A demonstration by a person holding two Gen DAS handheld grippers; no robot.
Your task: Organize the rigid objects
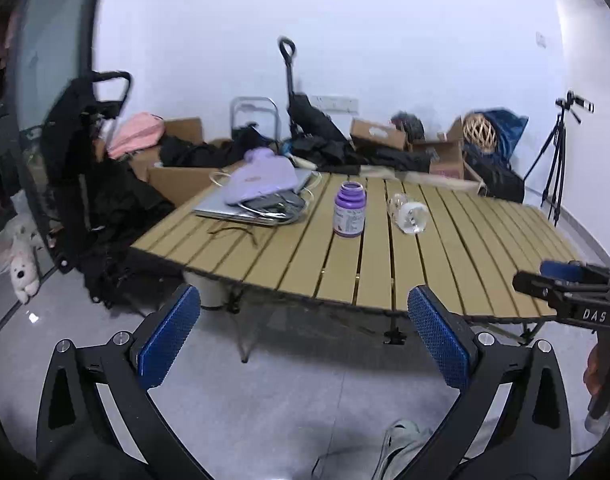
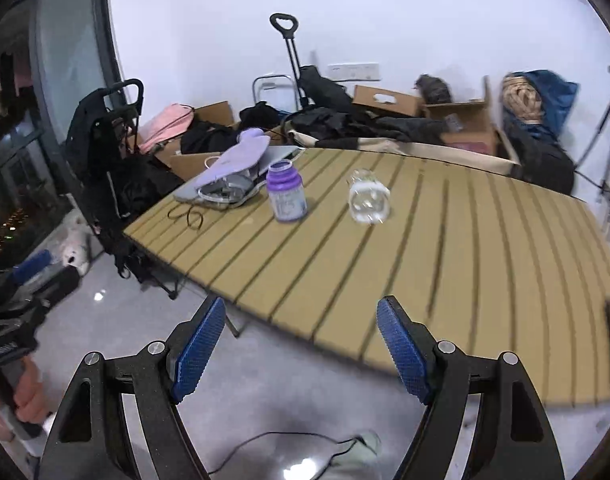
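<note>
Purple plastic bottle (image 1: 349, 210) with a printed label and a purple cap stands upright near the middle of the tan slatted folding table (image 1: 465, 248), and is the largest of the loose rigid things there; seen from the left wrist it sits at about 12 o'clock, ahead of the fingers. Just to its right, at roughly 1 o'clock, a clear glass jar (image 1: 409, 213) lies on its side, apart from the bottle. At 11 o'clock a silver laptop (image 1: 221, 208) rests near the far left corner of the table with a lilac pouch (image 1: 261, 178) and some cables on top of it. Behind the table, cardboard boxes, black bags and a pink bag are piled against the white wall, and a tripod (image 1: 555, 160) stands at 2 o'clock. The left gripper (image 1: 305, 340) hangs off the near edge of the table over the grey floor, its blue-padded fingers spread wide with nothing between them. The right gripper (image 2: 301, 344) is likewise short of the table edge, fingers wide apart and holding nothing, the bottle at its 12 o'clock and the jar at 1 o'clock.
</note>
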